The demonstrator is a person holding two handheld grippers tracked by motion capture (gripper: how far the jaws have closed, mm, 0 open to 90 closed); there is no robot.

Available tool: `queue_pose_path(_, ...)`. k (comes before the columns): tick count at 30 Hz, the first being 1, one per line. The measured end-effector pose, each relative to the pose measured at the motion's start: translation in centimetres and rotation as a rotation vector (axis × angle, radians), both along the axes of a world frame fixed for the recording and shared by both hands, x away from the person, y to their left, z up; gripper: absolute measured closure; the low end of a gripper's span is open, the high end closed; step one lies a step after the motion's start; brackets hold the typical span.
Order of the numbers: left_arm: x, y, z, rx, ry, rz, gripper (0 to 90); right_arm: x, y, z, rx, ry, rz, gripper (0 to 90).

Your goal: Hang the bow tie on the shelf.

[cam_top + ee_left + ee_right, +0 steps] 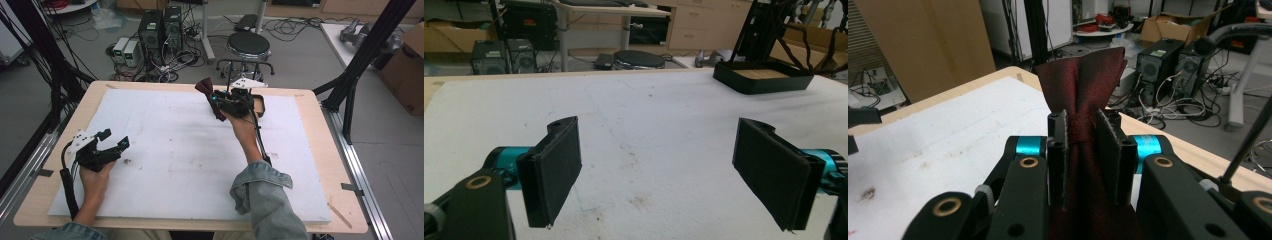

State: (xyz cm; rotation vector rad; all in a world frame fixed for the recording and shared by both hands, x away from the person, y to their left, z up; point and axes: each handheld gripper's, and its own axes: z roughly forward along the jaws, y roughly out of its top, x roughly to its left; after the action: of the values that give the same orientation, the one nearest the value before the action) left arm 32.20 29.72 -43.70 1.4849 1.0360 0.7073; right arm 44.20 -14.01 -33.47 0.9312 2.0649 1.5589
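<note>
The right gripper (pixel 220 100) was clamped on a dark red cloth (pixel 207 92), held up off the table near the top centre of the high view. In the right gripper view the cloth (pixel 1083 90) was bunched between the two pads (pixel 1113 150), pinched at a narrow waist and fanning out above them in the upper middle of the frame, with more of it hanging below the jaws (it looked like a satin-like fabric, though the weave was hard to judge). So the pick-up was, by my reading, already done: the cloth was lifted clear of the white mat (pixel 175 150) and carried in the air.

The left gripper (pixel 112 145) sat at the left of the high view, low over the mat, its jaws spread wide with nothing between them. In the left gripper view the two pads (pixel 554 170) stood far apart at the lower left and lower right, with bare, stained mat between.

A shallow black tray (pixel 764 77) lay at the upper right of the left gripper view, on the far side of the mat; in the high view a tray (pixel 259 105) peeked out just right of the right gripper. Its inside looked empty as far as could be seen.

What was left, I judge, was the placing: either setting the cloth down in the tray or on the mat, or bringing the idle left gripper in to take a second hold and spread or fold it. Which of these was meant could not be told.
</note>
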Motion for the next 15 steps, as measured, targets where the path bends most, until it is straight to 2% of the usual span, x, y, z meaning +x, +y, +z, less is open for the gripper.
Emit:
queue_pose_path(7, 0.0, 0.0, 0.0, -0.003, -0.001, -0.002, 19.6, 1.1, 0.9, 1.0, -0.015, -0.018, -0.018, 75.4)
queue_pose_path(15, 0.0, 0.0, 0.0, -0.006, -0.002, -0.006, 19.7, 2.5, 1.2, 1.8, 0.001, -0.031, -0.057, 75.4)
